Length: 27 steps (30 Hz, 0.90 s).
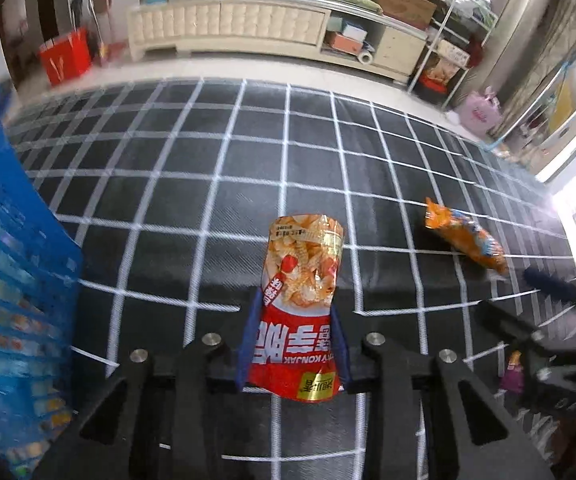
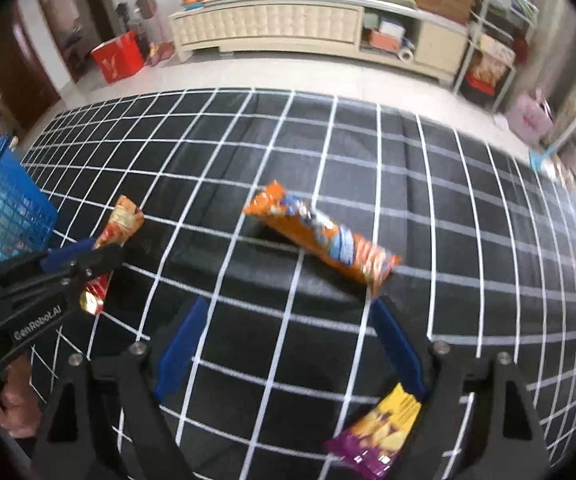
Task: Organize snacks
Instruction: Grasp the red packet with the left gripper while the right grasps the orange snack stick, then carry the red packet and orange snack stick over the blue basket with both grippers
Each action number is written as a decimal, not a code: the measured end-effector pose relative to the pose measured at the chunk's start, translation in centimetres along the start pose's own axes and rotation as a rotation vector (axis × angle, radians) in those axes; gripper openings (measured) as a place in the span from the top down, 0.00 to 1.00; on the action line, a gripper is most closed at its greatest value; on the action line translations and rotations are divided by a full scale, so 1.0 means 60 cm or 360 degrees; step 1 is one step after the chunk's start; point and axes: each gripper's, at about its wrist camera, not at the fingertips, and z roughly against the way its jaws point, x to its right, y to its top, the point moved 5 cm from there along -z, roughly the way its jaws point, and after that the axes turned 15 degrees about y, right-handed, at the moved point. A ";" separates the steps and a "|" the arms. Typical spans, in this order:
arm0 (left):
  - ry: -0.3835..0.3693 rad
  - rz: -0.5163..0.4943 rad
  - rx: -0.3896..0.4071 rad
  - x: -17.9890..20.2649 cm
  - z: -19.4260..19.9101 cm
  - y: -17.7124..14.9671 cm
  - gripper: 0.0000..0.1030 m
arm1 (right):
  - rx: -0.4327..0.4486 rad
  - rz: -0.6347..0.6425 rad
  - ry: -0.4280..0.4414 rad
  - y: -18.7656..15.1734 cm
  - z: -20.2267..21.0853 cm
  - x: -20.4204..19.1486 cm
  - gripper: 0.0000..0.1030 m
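Observation:
My left gripper [image 1: 296, 306] is shut on a red and orange konjac snack pack [image 1: 304, 256], which hangs lifted above the checked black cloth [image 1: 207, 152]. The right wrist view shows the same grip from the side, the left gripper [image 2: 87, 258] closed on the pack [image 2: 125, 218]. My right gripper [image 2: 288, 304] stands open, with only cloth between its fingers. Just beyond its right fingertip lies a long orange snack pack [image 2: 320, 236], also in the left wrist view as the orange pack [image 1: 464, 236]. A purple and yellow snack pack [image 2: 380, 432] lies partly under the right finger.
A blue slatted basket [image 1: 15, 240] stands at the left edge of the cloth, also seen as the basket [image 2: 7, 208] beside the left gripper. Beyond the cloth are pale floor, a cream cabinet [image 2: 288, 24] and a red box [image 2: 117, 58].

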 end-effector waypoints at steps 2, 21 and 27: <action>-0.0010 -0.0002 0.0008 0.004 0.003 0.004 0.71 | -0.0020 0.0077 -0.0005 0.015 -0.008 -0.002 0.15; 0.0050 -0.0091 0.0055 0.031 -0.001 0.006 0.71 | -0.0194 0.0267 0.0041 0.034 -0.087 0.030 0.67; 0.0059 -0.0086 0.0082 0.022 0.022 -0.001 0.71 | -0.0151 0.0274 0.0040 0.014 -0.053 0.010 0.83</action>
